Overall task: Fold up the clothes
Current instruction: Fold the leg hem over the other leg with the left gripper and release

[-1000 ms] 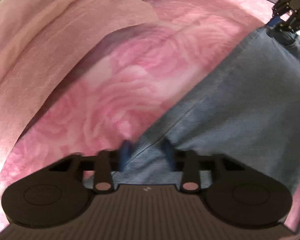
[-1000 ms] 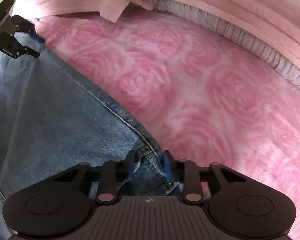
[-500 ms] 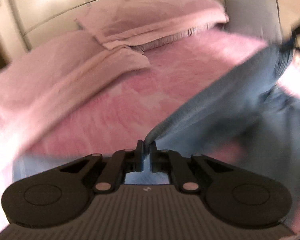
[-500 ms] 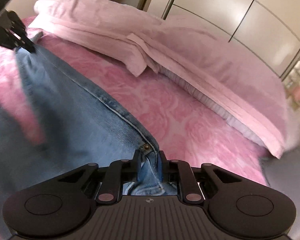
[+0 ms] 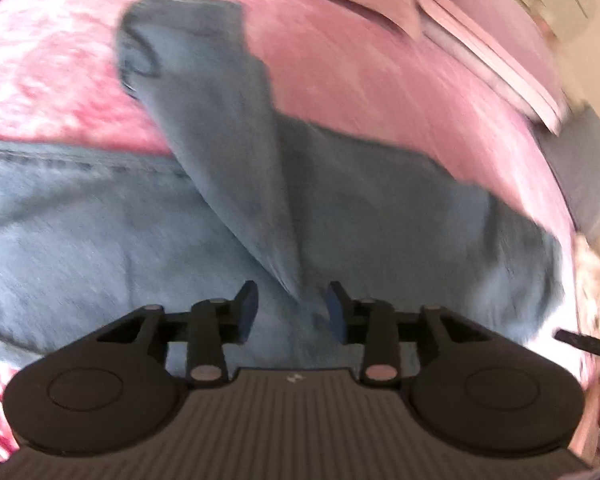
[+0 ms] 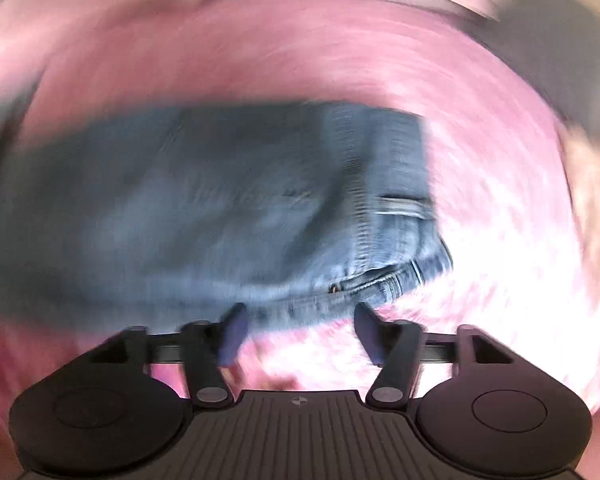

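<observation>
Blue jeans [image 5: 380, 208] lie across the pink rose-patterned bedspread [image 5: 340, 64], with one layer laid over another in a ridge running from the upper left down to my left gripper [image 5: 292, 306]. Its jaws are opening. The tip of that denim ridge sits between the fingers, and the pads do not press on it. In the blurred right wrist view the jeans' waistband [image 6: 384, 280] lies just beyond my right gripper [image 6: 300, 330]. Those jaws are opening wide, with only bedspread [image 6: 320, 344] between them. A dark part of the right gripper [image 5: 580, 344] shows at the left wrist view's right edge.
Pale pink pillows and a folded cover [image 5: 480, 36] lie along the far side of the bed. A grey pillow [image 5: 584, 168] sits at the right end. Bare bedspread surrounds the jeans on the left and far sides.
Half a second ago both grippers were shut on the jeans and carrying them across the bed. Now both have let go and the denim lies doubled over on the bedspread.
</observation>
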